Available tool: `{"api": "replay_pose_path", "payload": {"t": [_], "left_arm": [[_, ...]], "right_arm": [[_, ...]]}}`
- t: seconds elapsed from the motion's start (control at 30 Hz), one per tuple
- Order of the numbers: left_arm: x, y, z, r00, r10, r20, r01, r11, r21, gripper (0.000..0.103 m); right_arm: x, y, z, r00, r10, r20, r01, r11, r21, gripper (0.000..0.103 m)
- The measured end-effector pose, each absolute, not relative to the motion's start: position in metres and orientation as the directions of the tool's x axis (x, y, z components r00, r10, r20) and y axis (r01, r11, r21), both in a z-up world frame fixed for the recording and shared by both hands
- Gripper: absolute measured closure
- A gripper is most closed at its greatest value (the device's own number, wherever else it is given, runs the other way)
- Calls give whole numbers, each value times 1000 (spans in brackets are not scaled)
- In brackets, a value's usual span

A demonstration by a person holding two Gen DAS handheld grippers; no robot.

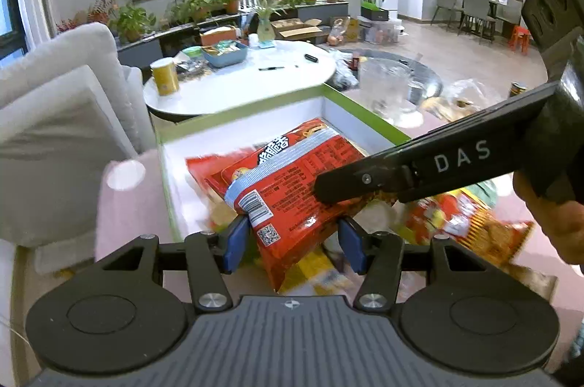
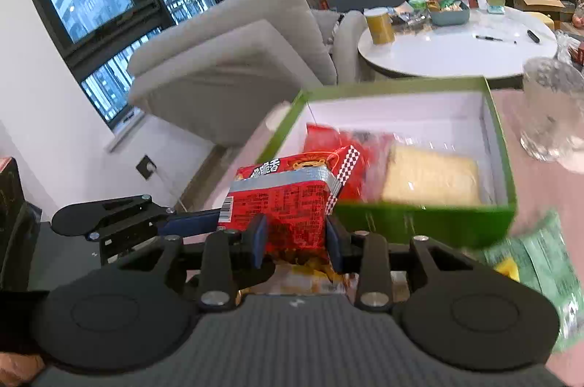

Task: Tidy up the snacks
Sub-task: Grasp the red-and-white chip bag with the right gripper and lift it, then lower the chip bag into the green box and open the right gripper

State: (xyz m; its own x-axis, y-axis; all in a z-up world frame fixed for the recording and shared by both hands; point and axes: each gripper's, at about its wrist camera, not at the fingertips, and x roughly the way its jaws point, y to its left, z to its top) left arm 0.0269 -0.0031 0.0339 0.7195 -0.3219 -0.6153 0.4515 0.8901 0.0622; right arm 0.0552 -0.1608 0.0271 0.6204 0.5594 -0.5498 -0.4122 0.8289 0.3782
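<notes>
A red snack packet with a grey band (image 1: 292,182) is held between both grippers over the near edge of a green box with a white inside (image 1: 241,109). My left gripper (image 1: 294,241) is shut on the packet's barcode end. My right gripper (image 2: 295,235) is shut on the same packet (image 2: 284,200); it comes in from the right in the left wrist view (image 1: 328,190). The box (image 2: 503,146) holds another red packet (image 2: 328,142) and a pale yellow packet (image 2: 430,179).
More snack packets lie around the box: red and yellow ones (image 1: 471,222) and green ones (image 2: 540,259). A clear plastic container (image 2: 554,109) stands right of the box. A white round table (image 1: 255,73) with a yellow can (image 1: 165,76) and a grey sofa (image 2: 233,58) stand behind.
</notes>
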Motion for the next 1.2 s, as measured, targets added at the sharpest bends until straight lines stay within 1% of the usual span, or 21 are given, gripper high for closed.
{"api": "replay_pose_path", "payload": {"t": [0.07,0.23,0.43,0.67,0.73,0.83,0.9,0.93,1.07,1.2], "left_arm": [[39,1,37,726,-309,-615,445,892,77,52],[76,6,41,729,-283,-624,440,892,110,52],[121,11,37,723,-270,-636,439,891,120,52],[176,13,17,701,-254,-667,440,889,123,52],[188,14,9,711,-215,-670,407,902,142,51],[187,17,2,729,-139,-670,348,919,188,51],[179,23,1,727,-152,-670,352,920,173,43],[174,24,1,726,-154,-670,353,920,172,41],[152,25,6,746,-142,-651,352,914,203,39],[128,25,16,764,-161,-625,342,922,181,34]], "right_arm": [[72,-155,29,627,569,-532,-411,822,394,61],[95,-148,31,635,570,-522,-392,820,417,61],[130,-143,28,651,559,-513,-362,823,437,60],[174,-139,15,651,530,-544,-309,839,448,60],[183,-137,8,655,520,-548,-293,844,450,60],[190,-139,2,668,470,-577,-235,869,436,60],[185,-145,3,672,468,-573,-231,869,438,59],[180,-149,6,676,470,-567,-239,868,435,59],[156,-162,19,703,441,-558,-254,889,381,58],[131,-174,30,709,435,-555,-277,896,348,56]]}}
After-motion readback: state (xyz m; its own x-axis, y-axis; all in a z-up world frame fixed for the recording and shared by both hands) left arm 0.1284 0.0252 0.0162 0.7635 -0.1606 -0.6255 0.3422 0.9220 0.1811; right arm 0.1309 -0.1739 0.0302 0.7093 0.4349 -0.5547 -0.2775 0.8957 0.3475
